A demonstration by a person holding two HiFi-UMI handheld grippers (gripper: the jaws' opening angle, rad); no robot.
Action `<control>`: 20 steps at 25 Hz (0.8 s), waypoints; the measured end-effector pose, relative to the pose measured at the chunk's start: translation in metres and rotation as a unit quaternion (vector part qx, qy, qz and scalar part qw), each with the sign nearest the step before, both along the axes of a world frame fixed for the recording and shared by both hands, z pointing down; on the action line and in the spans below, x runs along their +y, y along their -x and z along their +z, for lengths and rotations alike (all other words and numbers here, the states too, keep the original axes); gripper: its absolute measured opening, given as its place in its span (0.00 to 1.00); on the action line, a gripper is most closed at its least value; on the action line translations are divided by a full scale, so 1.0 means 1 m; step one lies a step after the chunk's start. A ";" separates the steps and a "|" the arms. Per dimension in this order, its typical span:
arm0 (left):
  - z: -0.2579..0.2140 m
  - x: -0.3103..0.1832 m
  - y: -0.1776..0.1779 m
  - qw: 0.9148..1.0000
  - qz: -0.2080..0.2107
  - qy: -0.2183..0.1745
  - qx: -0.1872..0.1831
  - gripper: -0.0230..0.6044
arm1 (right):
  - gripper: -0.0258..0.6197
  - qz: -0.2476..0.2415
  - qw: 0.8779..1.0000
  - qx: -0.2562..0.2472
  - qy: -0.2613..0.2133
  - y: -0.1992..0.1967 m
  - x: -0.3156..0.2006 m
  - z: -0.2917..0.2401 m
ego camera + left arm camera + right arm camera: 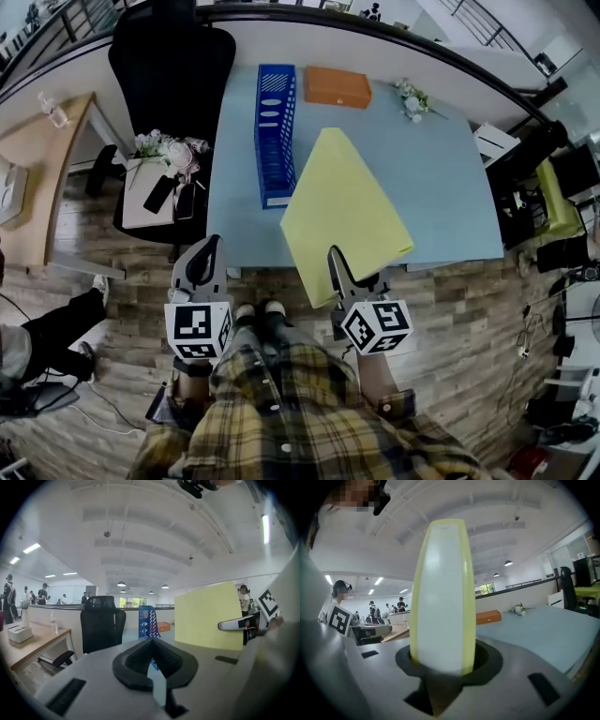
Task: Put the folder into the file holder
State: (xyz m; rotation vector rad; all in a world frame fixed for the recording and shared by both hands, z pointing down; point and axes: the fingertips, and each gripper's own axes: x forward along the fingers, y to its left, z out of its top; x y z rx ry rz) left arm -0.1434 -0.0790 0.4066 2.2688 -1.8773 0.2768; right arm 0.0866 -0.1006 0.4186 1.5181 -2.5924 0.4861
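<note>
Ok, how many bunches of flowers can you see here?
2. One small sprig lies far back on the blue table, right of the orange box. The other bunch sits among things on the black chair left of the table. The yellow folder may hide more.

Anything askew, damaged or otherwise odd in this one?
Only the yellow folder: clamped in the fingers of the right gripper, its covers bow apart with white showing between them, which might snag at the blue file holder. Nothing looks spilled or damaged.
</note>
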 end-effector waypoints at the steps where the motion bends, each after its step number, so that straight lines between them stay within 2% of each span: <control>1: 0.000 0.000 -0.001 1.000 0.004 -0.001 0.000 0.02 | 0.29 0.006 1.000 0.002 0.000 -0.002 0.002 0.000; 11: -0.002 -0.007 -0.008 1.000 0.030 -0.005 0.001 0.02 | 0.29 0.058 0.998 0.019 -0.016 -0.029 0.000 -0.008; 20: -0.002 -0.018 -0.008 0.999 0.031 -0.008 0.004 0.02 | 0.29 0.064 0.995 0.031 -0.064 -0.031 -0.027 -0.038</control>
